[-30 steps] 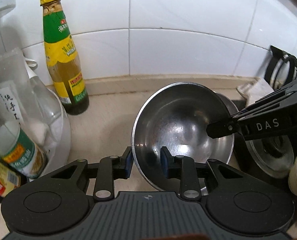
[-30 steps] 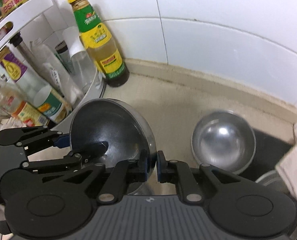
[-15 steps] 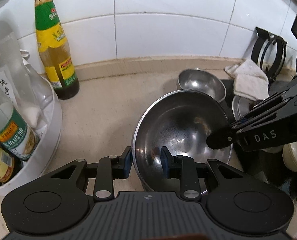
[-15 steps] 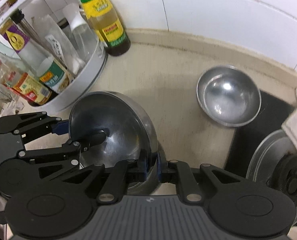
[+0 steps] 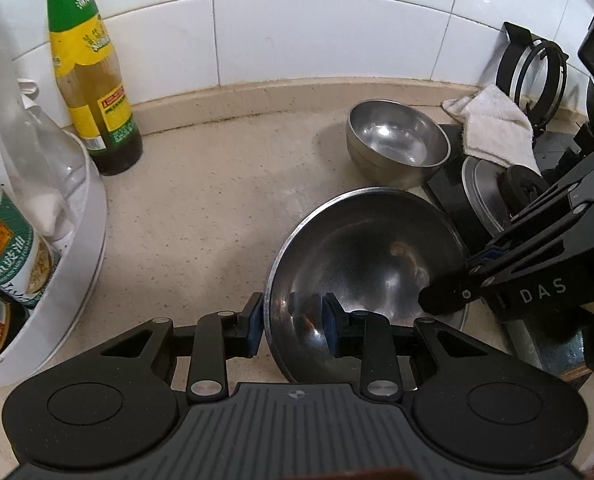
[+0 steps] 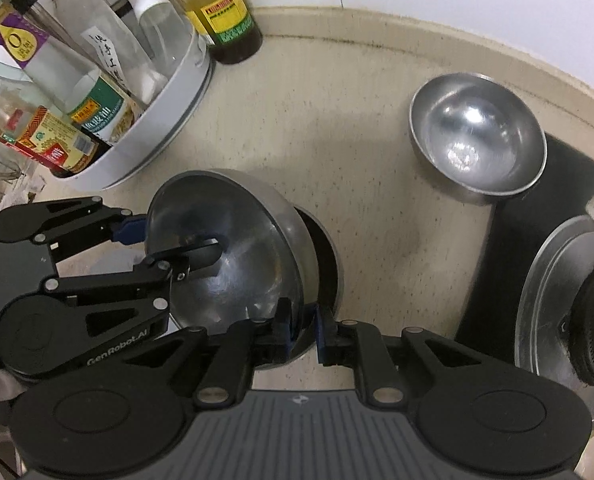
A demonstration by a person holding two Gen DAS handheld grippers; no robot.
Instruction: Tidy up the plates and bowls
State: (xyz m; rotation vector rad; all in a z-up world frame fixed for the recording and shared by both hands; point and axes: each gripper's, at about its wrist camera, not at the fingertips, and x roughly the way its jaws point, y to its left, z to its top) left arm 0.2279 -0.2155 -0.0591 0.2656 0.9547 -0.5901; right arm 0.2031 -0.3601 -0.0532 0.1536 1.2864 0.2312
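Sauce bottle (image 5: pixel 93 76) and white condiment rack (image 6: pixel 169 120) stand left; small steel bowl (image 6: pixel 477 132) sits apart. Left gripper (image 5: pixel 293 324) and right gripper (image 6: pixel 303 330) each pinch large shiny steel bowl (image 5: pixel 369 256) rim, bowl tilted.

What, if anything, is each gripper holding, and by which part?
Both hold the large steel bowl by its rim: the left gripper at the near edge, the right gripper at the opposite side, jaws straddling the rim.

Both wrist views close, angled down at counter (image 5: pixel 217 200); share steel bowls (image 6: pixel 477 132).
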